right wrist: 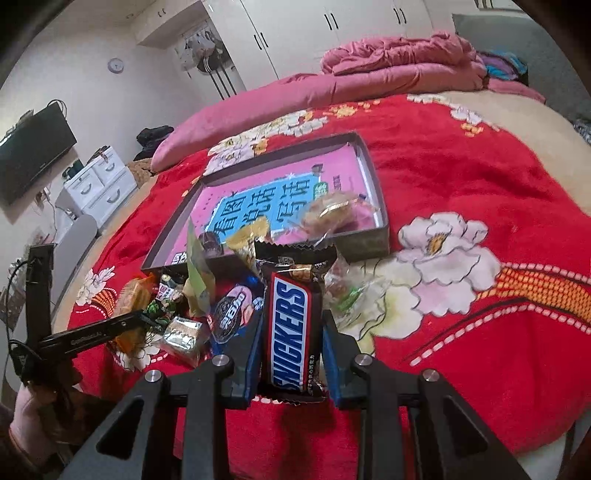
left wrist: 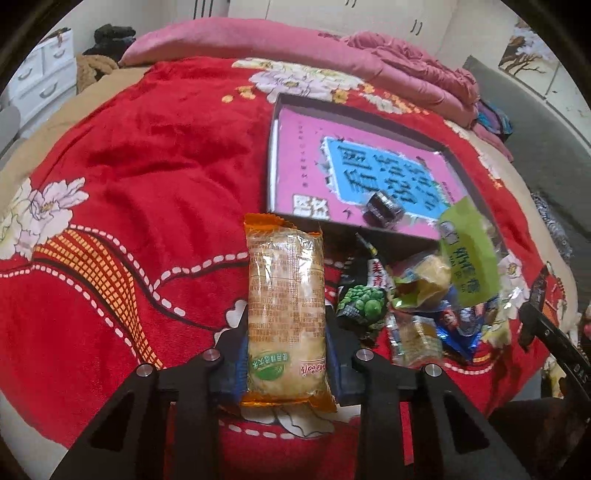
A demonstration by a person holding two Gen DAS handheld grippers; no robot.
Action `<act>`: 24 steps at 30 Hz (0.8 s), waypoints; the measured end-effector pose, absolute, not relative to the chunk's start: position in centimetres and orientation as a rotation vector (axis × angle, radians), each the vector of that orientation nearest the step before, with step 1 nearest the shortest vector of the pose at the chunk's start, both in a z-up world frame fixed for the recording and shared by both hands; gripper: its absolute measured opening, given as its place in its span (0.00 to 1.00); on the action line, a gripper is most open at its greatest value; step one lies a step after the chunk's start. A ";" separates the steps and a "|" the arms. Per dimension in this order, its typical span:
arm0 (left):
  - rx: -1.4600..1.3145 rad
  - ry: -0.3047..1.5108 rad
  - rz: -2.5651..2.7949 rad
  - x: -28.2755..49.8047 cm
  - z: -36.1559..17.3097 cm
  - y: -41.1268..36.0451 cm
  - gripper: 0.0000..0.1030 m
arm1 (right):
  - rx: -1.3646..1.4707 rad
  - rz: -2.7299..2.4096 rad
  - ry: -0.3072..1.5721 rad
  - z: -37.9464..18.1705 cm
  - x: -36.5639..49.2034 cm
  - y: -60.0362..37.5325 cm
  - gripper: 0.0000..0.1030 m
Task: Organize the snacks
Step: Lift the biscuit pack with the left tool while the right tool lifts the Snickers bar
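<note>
So the whole thing sits on a bed with a fuzzy red floral blanket, pink quilt bunched up at the far end, white wardrobes behind and a white drawer unit off to the side. The landmark is a shallow dark cardboard tray lined with a pink and blue sheet printed in big Chinese characters; one small dark wrapped candy lies in it. Just in front of the tray is a loose pile of snack packets. The left tool is clamped on a clear orange-ended rice cracker pack, held in front of the tray. The right tool is squeezed onto a brown Snickers bar, also in front of the tray.
</note>
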State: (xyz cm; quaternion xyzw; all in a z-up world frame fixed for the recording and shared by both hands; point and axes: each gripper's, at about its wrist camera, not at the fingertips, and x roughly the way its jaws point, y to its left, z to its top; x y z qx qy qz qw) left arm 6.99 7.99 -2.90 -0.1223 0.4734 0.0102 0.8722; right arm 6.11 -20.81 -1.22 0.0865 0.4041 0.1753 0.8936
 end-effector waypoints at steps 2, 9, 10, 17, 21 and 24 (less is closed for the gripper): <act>-0.250 0.976 0.017 6.8 -2.3 7.8 0.33 | 0.193 0.359 0.827 -0.8 6.2 -21.2 0.29; -0.255 0.946 0.009 6.6 -0.9 7.4 0.33 | 0.213 0.352 0.807 0.0 6.4 -21.9 0.29; -0.257 0.942 0.010 6.6 -0.7 7.4 0.33 | 0.214 0.352 0.805 0.1 6.5 -21.9 0.29; -0.277 0.899 0.005 6.2 0.2 7.4 0.33 | 0.201 0.359 0.786 1.0 6.7 -21.6 0.29; -0.269 0.884 0.000 6.4 0.5 7.1 0.33 | 0.186 0.360 0.768 1.6 6.9 -21.4 0.29; -0.282 0.874 -0.009 6.6 0.7 7.0 0.33 | 0.192 0.360 0.766 1.7 7.1 -21.2 0.29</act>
